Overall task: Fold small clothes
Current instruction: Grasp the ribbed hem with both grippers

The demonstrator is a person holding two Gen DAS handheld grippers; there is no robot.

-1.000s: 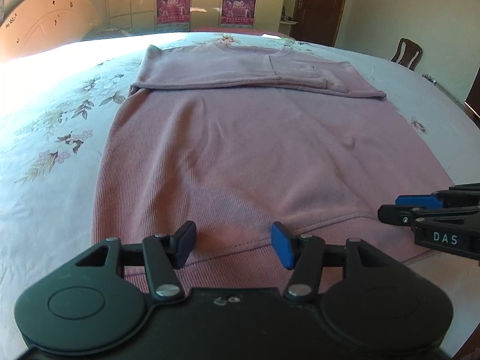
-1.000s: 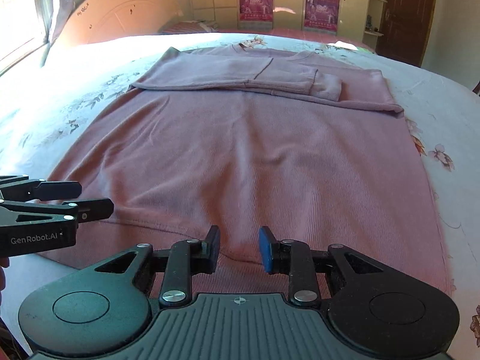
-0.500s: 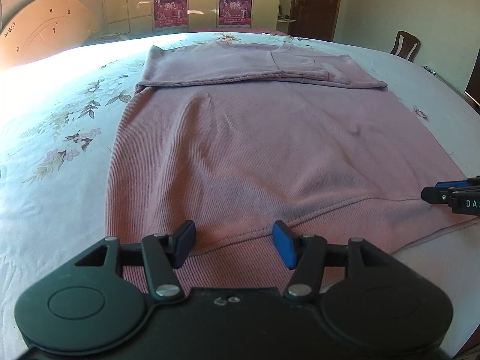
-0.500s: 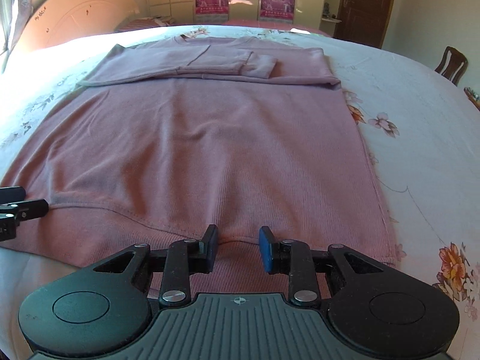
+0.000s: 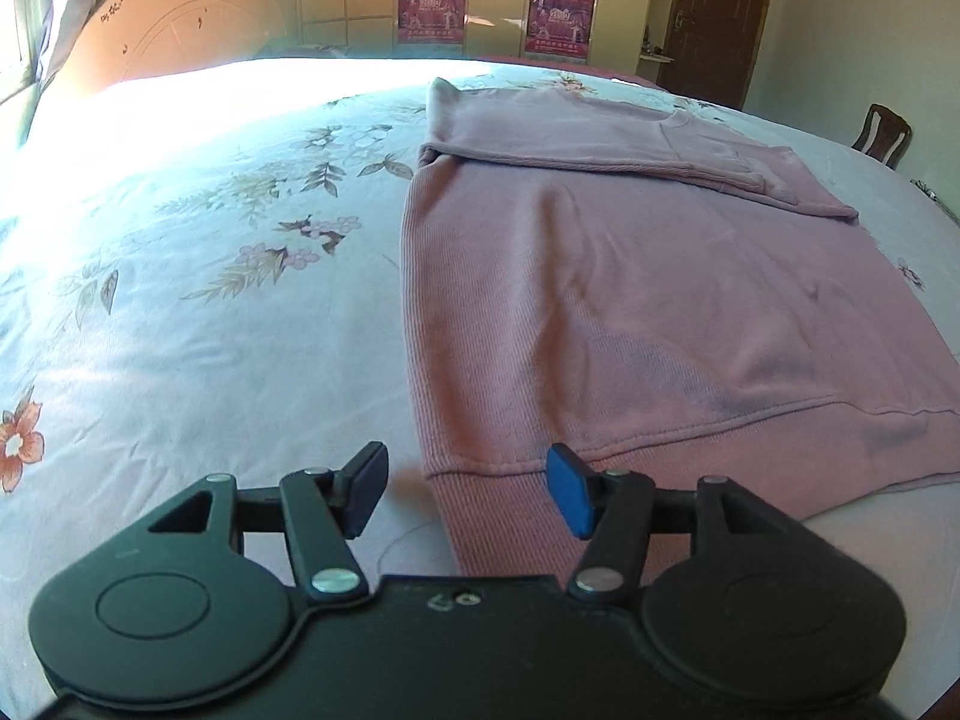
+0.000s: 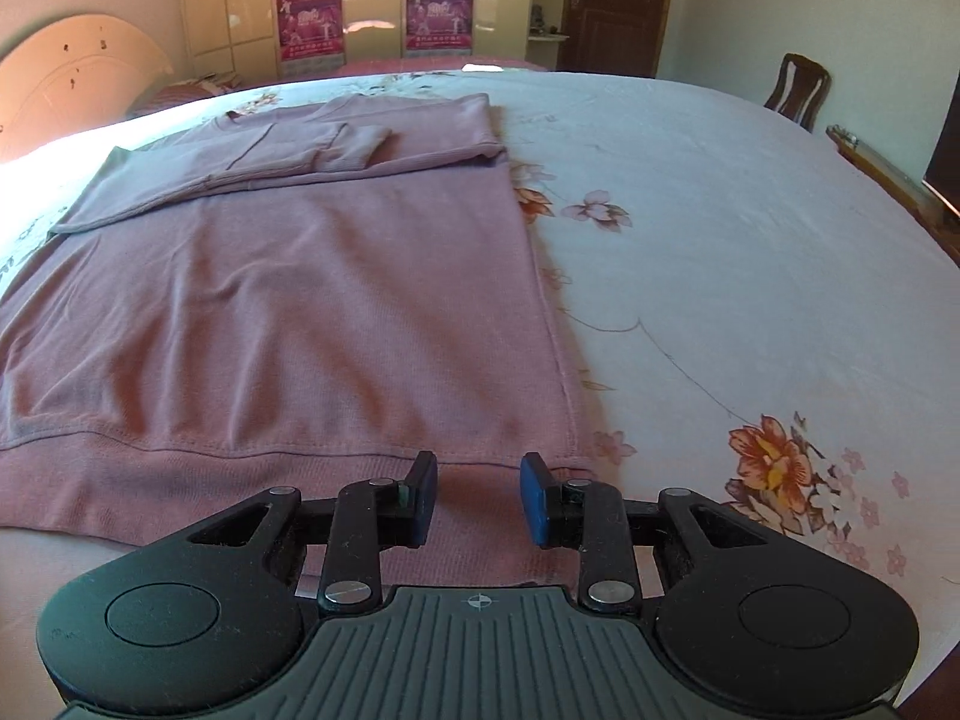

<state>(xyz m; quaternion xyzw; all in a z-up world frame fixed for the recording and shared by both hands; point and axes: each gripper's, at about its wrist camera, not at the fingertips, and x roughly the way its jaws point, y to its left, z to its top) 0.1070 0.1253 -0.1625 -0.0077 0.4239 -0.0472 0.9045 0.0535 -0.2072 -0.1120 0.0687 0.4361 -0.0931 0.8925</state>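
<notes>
A pink ribbed sweatshirt (image 5: pixel 648 300) (image 6: pixel 312 300) lies flat on the bed, its sleeves folded across the far end. My left gripper (image 5: pixel 467 495) hovers open over the hem's near left corner, the ribbed band lying below and between its blue pads without being pinched. My right gripper (image 6: pixel 477 501) hangs over the hem's near right corner. Its jaws are opening, and the hem shows under the gap, not pressed by the pads. Neither gripper appears in the other's view.
The bed is covered by a pale floral sheet (image 5: pixel 198 300) (image 6: pixel 750 276). A rounded wooden headboard (image 5: pixel 174 24) stands at the far left. Wardrobes with red posters (image 6: pixel 372 6), a dark door (image 6: pixel 618 0) and a wooden chair (image 6: pixel 798 87) line the far side.
The two grippers moved apart along the hem, left one to the left corner and right one to the right corner. Each dropped out of the other's view. The right jaws have widened.
</notes>
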